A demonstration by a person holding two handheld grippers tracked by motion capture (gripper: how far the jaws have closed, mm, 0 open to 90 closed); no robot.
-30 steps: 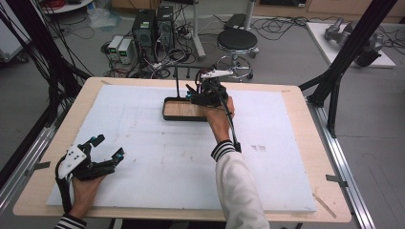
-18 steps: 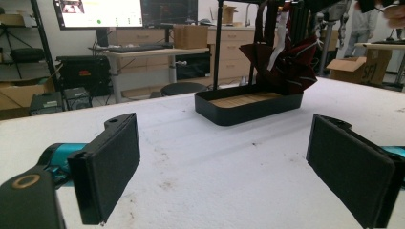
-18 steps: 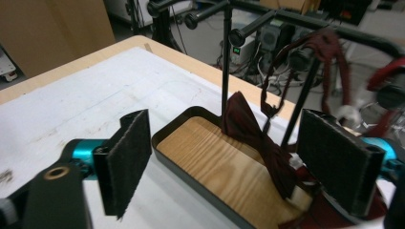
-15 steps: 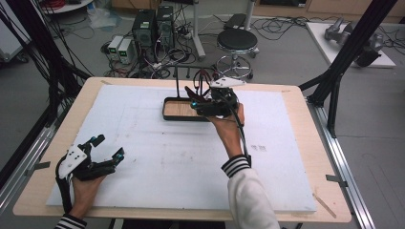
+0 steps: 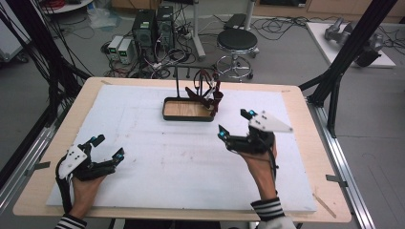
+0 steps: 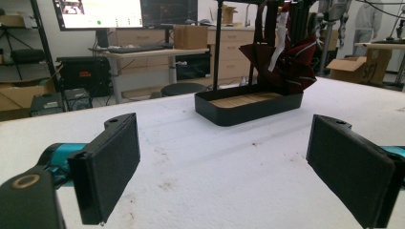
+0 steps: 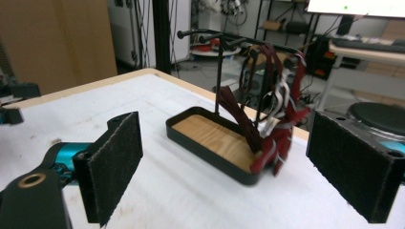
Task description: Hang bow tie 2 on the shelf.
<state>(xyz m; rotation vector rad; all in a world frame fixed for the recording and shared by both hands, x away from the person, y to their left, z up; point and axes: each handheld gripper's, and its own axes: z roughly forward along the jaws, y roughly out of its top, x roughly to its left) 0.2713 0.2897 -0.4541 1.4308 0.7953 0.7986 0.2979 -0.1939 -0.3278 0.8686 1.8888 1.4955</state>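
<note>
1. The dark red tie [image 5: 211, 97] hangs on the black stand [image 5: 187, 109] near the middle of the table's [image 5: 43, 181] far edge, draped over the right end of its tray.
2. It lies beyond and left of the right tool [image 5: 235, 124], which is nearer than the left tool [image 5: 106, 146] at the near-left corner.
3. The right tool's jaws have just been opening, nothing between them; the left's are spread and empty.
4. The tie is soft striped cloth; the tray is long across the table, with a wooden floor and thin metal rods.

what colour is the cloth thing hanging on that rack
Dark red with white strips, draped over the black rack: the cloth shows best in the right gripper view.
</note>
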